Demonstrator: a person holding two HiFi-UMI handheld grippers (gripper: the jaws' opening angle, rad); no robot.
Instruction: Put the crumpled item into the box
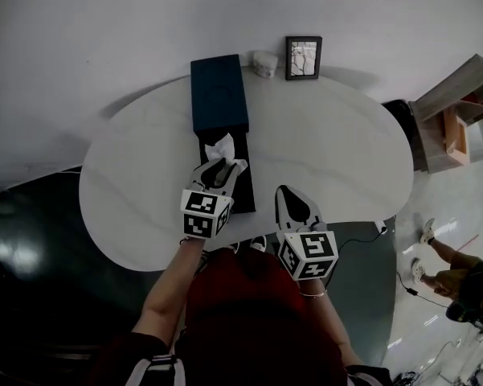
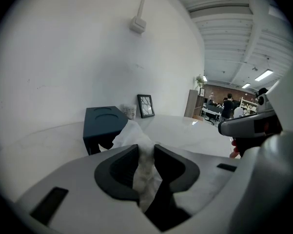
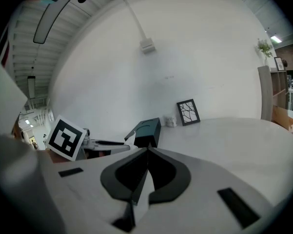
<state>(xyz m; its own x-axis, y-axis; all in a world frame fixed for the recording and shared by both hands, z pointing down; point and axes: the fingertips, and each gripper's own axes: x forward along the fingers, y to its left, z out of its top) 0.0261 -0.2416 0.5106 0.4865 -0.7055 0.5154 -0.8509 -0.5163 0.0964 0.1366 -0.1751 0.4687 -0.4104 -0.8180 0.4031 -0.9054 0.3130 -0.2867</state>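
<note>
Over the white oval table (image 1: 329, 151), the head view shows the left claw (image 1: 219, 167) holding the crumpled white paper tissue (image 1: 222, 149) above the dark blue rectangular box (image 1: 218, 95). The left gripper view shows its jaws pinching the tissue (image 2: 131, 138), with the box (image 2: 102, 123) just beyond. The right gripper view shows the right claw (image 3: 146, 152) closed, jaws together.

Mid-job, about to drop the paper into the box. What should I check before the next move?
1. Left gripper fingers shut on the crumpled paper: ok.
2. Paper above the dark opening of the box, judged from the head view: ok.
3. Paper inside the box: not ok, it is held above it.
4. Right gripper shut, empty, off to the side of the box: ok.
5. Picture frame and small cup out of the drop path: ok.
6. Room inside the box: cannot tell.
</note>
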